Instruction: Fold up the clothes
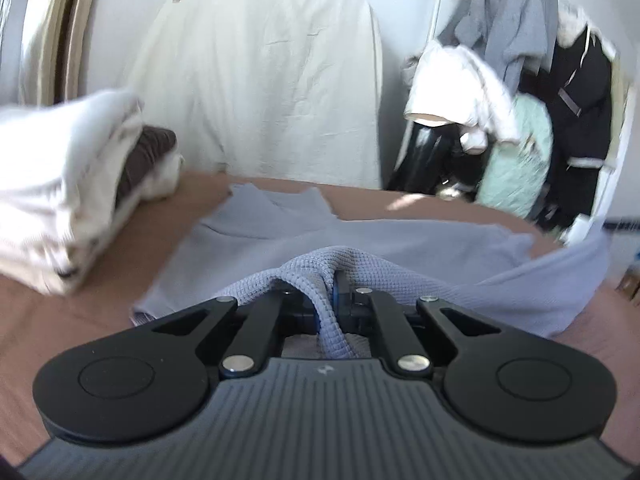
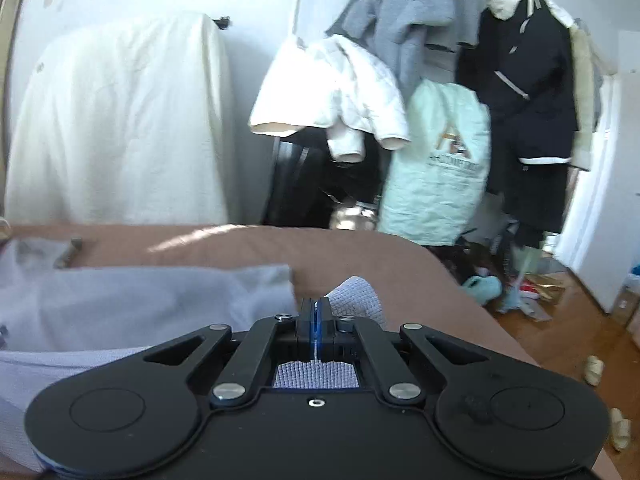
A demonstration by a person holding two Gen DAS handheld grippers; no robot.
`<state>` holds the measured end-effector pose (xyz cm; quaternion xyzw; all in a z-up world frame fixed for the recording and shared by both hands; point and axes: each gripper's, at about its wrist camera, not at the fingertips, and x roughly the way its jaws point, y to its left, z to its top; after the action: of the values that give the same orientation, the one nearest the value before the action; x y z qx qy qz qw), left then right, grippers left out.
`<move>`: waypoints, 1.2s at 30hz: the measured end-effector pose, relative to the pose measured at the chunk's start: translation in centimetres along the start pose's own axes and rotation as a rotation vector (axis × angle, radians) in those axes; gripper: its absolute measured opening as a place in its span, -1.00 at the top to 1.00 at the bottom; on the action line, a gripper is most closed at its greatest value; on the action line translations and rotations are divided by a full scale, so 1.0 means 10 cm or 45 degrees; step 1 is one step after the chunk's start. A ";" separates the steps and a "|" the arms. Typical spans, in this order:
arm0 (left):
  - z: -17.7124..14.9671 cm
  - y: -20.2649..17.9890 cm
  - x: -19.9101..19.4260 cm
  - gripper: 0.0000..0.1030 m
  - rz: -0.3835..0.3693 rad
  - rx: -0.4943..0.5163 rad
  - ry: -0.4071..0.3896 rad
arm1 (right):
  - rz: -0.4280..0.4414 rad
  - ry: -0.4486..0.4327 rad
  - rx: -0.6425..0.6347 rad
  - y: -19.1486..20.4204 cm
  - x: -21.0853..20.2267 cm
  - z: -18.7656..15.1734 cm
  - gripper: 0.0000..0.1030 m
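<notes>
Left gripper [image 1: 334,280], low centre of the left wrist view: jaws pressed together on a bunched fold of the pale blue waffle-knit garment [image 1: 360,240]; the cloth humps over the fingertips and a strip of it hangs down between the linkage arms. Beyond the pinch the garment lies spread flat across the brown surface [image 1: 100,240] through the middle of the frame, its far edge ragged with a notch near centre. Left of it, at middle left, a stack of folded white cloth [image 1: 60,184] with a dark brown piece [image 1: 146,152] tucked between layers; blurred. Right gripper [image 2: 316,312], low centre of the right wrist view: jaws closed tight, blue pads meeting, a corner of the same garment [image 2: 120,304] pinched so that a tuft of waffle knit pokes up just right of the tips and more shows under the linkage. The rest of the garment runs off to the lower left of that frame, lying on the brown surface [image 2: 360,252]. Upper left in both views: a tall shape draped in a cream sheet [image 2: 120,120]. Upper right: a rack of hanging clothes, with a white padded jacket [image 2: 332,92], grey tops [image 2: 408,12], a dark coat [image 2: 532,120], and a pale mint bag [image 2: 440,168] below. Lower right edge: wood floor [image 2: 560,340] with scattered small items.
</notes>
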<state>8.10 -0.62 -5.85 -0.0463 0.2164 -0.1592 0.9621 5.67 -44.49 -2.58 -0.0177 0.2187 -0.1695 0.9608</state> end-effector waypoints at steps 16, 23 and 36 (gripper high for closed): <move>1.37 0.65 1.52 0.51 0.475 0.075 0.078 | 0.040 -0.035 -0.064 0.57 1.54 0.97 0.49; 0.31 0.94 0.65 0.16 0.230 -0.212 0.357 | 0.070 0.207 -0.265 0.59 1.36 0.26 -0.06; -0.24 0.75 -0.25 0.15 0.222 -0.168 0.203 | 0.008 0.175 -0.023 0.36 0.53 1.67 -0.05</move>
<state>7.06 7.21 -8.18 -0.0778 0.3053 -0.0637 0.9469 18.44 -43.58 9.91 -0.0139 0.2856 -0.1654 0.9439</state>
